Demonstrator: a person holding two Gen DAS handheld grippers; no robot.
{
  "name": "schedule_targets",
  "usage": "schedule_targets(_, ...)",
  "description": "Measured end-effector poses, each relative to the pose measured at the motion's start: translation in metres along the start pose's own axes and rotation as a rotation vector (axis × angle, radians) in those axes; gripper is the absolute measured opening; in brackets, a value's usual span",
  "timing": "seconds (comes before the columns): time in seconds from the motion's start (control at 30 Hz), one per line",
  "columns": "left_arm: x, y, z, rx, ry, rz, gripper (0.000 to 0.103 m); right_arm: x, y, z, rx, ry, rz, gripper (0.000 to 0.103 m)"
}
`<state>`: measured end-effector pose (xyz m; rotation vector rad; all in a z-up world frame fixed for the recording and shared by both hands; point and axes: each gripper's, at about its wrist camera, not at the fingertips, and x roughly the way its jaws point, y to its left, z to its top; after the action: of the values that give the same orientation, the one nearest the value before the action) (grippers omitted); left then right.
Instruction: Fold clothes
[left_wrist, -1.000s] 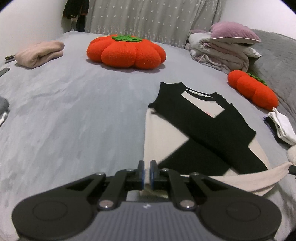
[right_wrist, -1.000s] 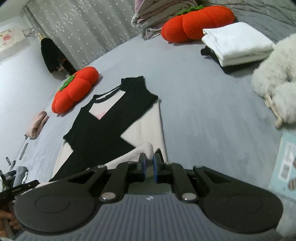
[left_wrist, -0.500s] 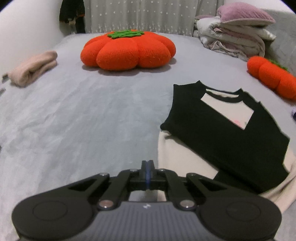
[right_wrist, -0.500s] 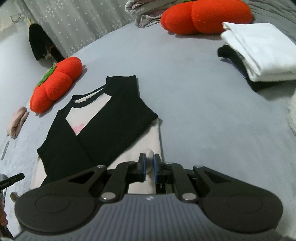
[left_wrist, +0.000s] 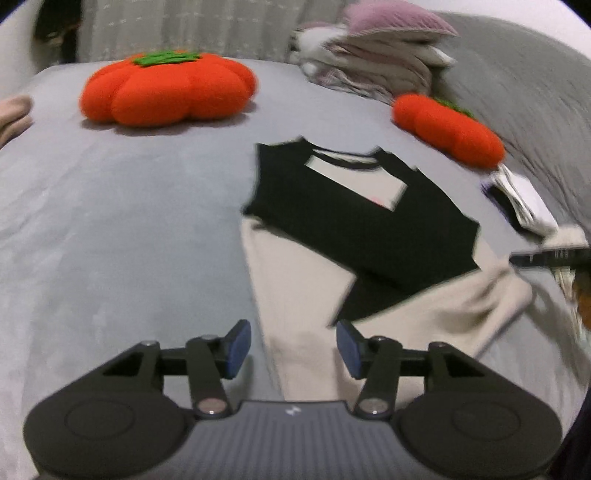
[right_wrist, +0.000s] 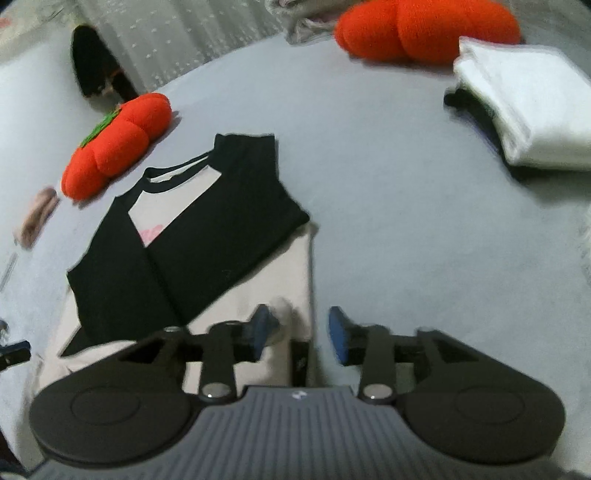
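Both tongs (left_wrist: 293, 345) (right_wrist: 299, 332) agape over shirt (left_wrist: 354, 236) on bed (left_wrist: 110, 221).

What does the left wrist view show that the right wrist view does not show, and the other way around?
Only the left wrist view shows the open left gripper, the purple pillow on a bedding pile, and the grey blanket.

Only the right wrist view shows the open right gripper and a dark object near the curtain.

Both show the black and cream shirt, with sleeves folded over its front, the grey bed, two orange pumpkin cushions and folded white clothes.
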<state>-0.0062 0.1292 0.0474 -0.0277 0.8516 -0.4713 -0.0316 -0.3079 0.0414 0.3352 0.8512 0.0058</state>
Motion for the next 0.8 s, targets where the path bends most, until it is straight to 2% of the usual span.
schedule_targets(0.17, 0.002, -0.006, -0.005, 0.032, 0.012, -0.002, 0.051, -0.02, -0.007, -0.001, -0.15, -0.001, 0.024, 0.044)
schedule_targets(0.37, 0.003, -0.007, -0.01, 0.041, 0.029, -0.017, 0.052, -0.013, -0.001, -0.004, -0.274, 0.038, 0.063, 0.044)
schedule_targets(0.53, 0.006, -0.011, -0.013, 0.055, 0.043, 0.003, 0.05, -0.007, 0.005, -0.003, -0.289, 0.053, 0.11, 0.044)
schedule_targets(0.6, 0.007, -0.012, -0.015, 0.061, 0.048, 0.012, 0.034, -0.004, 0.005, -0.003, -0.279, 0.065, 0.125, 0.044)
schedule_targets(0.63, 0.008, -0.013, -0.015, 0.064, 0.051, 0.016, 0.023, -0.002, 0.005, -0.003, -0.275, 0.073, 0.13, 0.044)
schedule_targets(0.8, 0.009, -0.011, -0.015, 0.056, 0.06, 0.024, 0.021, 0.008, 0.011, -0.005, -0.287, 0.1, 0.127, 0.044)
